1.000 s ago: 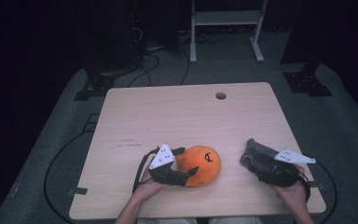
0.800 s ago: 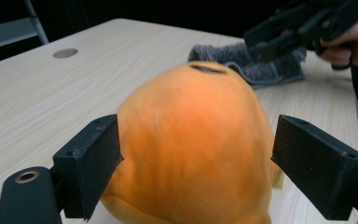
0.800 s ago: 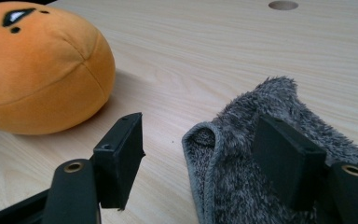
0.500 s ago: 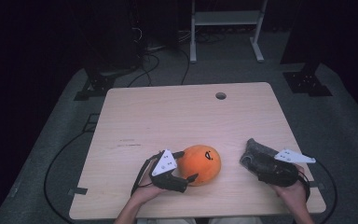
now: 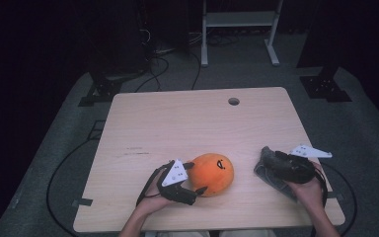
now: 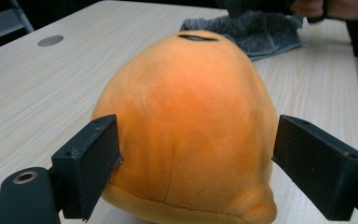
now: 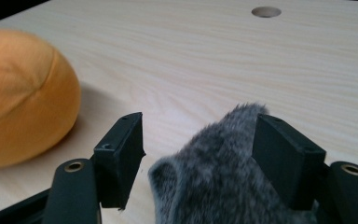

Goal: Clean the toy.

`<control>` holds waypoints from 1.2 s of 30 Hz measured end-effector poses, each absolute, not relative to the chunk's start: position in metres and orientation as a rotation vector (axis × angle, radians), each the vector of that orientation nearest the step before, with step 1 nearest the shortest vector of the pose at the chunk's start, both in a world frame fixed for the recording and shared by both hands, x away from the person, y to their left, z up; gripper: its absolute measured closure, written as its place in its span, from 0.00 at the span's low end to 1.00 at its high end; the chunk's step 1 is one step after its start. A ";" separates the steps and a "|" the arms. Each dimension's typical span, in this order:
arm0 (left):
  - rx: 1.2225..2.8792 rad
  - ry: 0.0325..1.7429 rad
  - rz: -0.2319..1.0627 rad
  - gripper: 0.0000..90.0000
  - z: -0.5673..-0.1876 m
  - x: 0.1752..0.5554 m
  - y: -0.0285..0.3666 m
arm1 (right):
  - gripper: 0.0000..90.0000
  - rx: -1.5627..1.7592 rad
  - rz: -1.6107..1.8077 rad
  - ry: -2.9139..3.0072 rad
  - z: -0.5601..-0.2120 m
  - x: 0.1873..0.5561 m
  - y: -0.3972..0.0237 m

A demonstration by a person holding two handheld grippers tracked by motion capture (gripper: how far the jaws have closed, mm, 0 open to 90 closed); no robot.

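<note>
No legible text or labels.

The worktop (image 5: 177, 123) is light wood with a small round hole (image 5: 234, 101) near its far edge. An orange plush toy (image 5: 212, 173) sits low in the middle. A grey furry cloth (image 5: 266, 173) lies at the lower right.

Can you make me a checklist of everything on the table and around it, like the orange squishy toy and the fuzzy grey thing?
Surface: pale wooden table with a round hole near its far edge.
Job's things: orange plush toy near the front; fuzzy grey cloth to its right.
Clutter: nothing seen.
Grippers: left gripper has its jaws either side of the toy, one pad touching, the other apart. Right gripper is open, with the cloth between its jaws.
Cables: a black cable loops on the floor at left.
Surroundings: grey floor, dark room, a white frame behind the table.
</note>
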State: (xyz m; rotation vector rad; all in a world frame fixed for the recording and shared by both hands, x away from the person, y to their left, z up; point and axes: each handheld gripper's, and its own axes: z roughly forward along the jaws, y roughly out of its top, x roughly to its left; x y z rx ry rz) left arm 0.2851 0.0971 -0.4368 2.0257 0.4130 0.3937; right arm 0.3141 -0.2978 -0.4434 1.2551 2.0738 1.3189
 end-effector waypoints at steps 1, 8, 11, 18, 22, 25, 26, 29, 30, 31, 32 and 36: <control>2.039 0.411 0.407 0.16 -0.437 0.285 0.097 | 0.36 1.253 1.326 2.070 -0.442 0.316 -0.298; 2.009 0.434 0.402 0.17 -0.436 0.286 0.099 | 0.38 1.302 1.206 2.124 -0.444 0.330 -0.295; 1.973 0.444 0.383 0.17 -0.434 0.286 0.099 | 0.41 1.325 1.132 2.150 -0.449 0.333 -0.296; 2.017 0.445 0.414 0.21 -0.439 0.287 0.092 | 0.53 1.385 0.945 2.217 -0.468 0.344 -0.292; 2.039 0.481 0.428 0.21 -0.443 0.290 0.092 | 0.67 1.348 0.856 2.202 -0.472 0.343 -0.288; 2.026 0.487 0.433 0.25 -0.446 0.290 0.089 | 0.82 1.402 0.858 2.211 -0.469 0.340 -0.292; 2.026 0.487 0.433 0.27 -0.446 0.290 0.089 | 0.82 1.402 0.858 2.211 -0.469 0.340 -0.292; 2.037 0.473 0.462 0.30 -0.448 0.288 0.085 | 0.85 1.415 0.919 2.216 -0.460 0.331 -0.294; 2.040 0.470 0.466 0.30 -0.448 0.288 0.085 | 0.85 1.415 0.919 2.216 -0.460 0.331 -0.294; 2.042 0.465 0.472 0.31 -0.448 0.287 0.084 | 0.85 1.340 1.044 2.225 -0.447 0.322 -0.288; 2.042 0.465 0.472 0.31 -0.448 0.287 0.084 | 0.85 1.340 1.044 2.225 -0.447 0.322 -0.288; 2.034 0.466 0.461 0.32 -0.448 0.291 0.082 | 0.85 1.044 1.319 2.296 -0.412 0.295 -0.253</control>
